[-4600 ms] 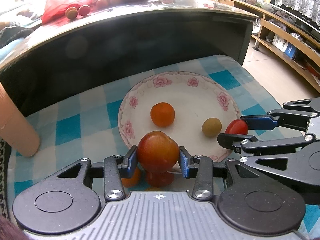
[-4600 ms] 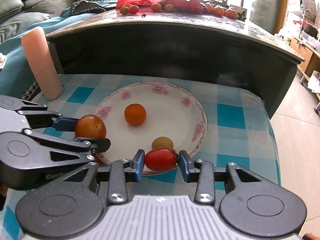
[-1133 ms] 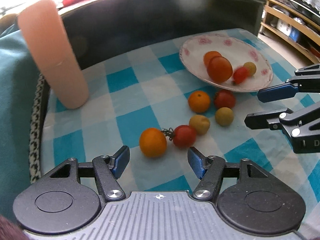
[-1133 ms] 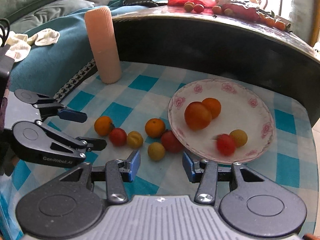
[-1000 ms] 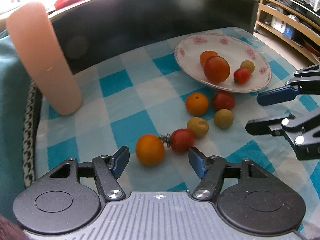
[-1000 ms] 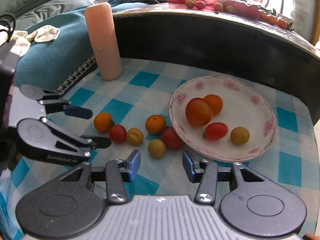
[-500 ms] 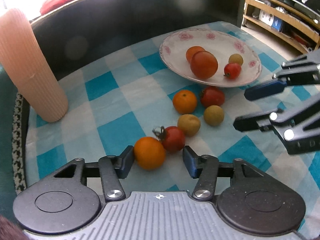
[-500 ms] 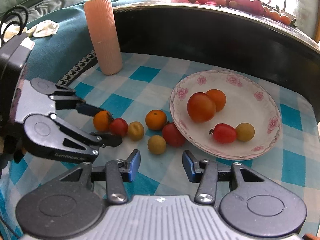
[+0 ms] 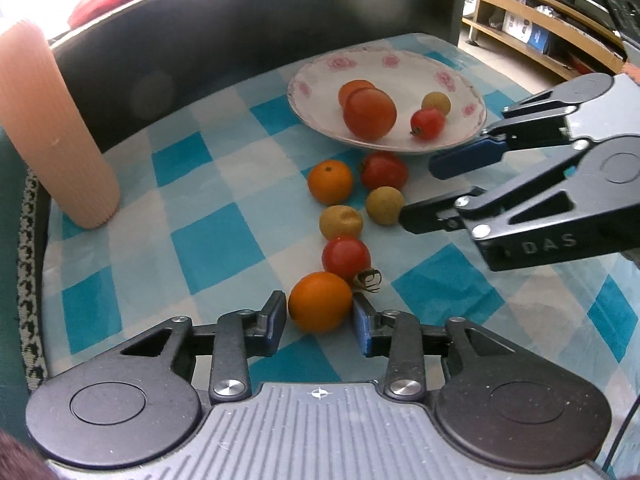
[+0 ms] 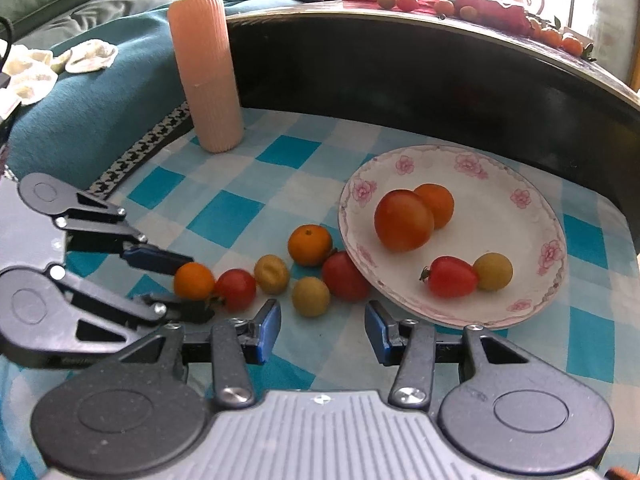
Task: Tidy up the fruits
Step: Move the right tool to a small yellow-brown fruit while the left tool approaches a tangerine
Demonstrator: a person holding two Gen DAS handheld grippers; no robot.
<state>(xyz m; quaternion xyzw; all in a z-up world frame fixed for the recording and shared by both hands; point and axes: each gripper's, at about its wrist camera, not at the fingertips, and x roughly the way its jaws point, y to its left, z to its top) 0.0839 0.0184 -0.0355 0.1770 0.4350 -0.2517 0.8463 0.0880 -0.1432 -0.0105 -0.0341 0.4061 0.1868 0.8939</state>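
**Left jaws close round the end orange of the fruit row**

While the pink ribbed cylinder (image 9: 52,128) stands upright at the far left of the checked cloth (image 9: 216,240), the left gripper (image 9: 320,318) has just been closing its jaws, and the small orange (image 9: 320,301) sits between the blue pads, which appear to touch it on both sides, though the contact is hard to confirm. It lies on the cloth at the near end of a loose row; round as it is, no long axis shows. Beyond it come a red tomato (image 9: 346,258), its curled green stalk pointing toward the near right, a dimpled yellow fruit (image 9: 341,222), a second yellow fruit (image 9: 385,205), another orange (image 9: 330,182) and a larger tomato (image 9: 384,170) whose far side tucks under the rim of the flowered plate (image 9: 316,64). Four fruits rest on the plate, one orange half hidden behind a big tomato (image 9: 370,113). Further right, the right gripper (image 10: 322,326) hovers with its jaws parted and nothing between them.
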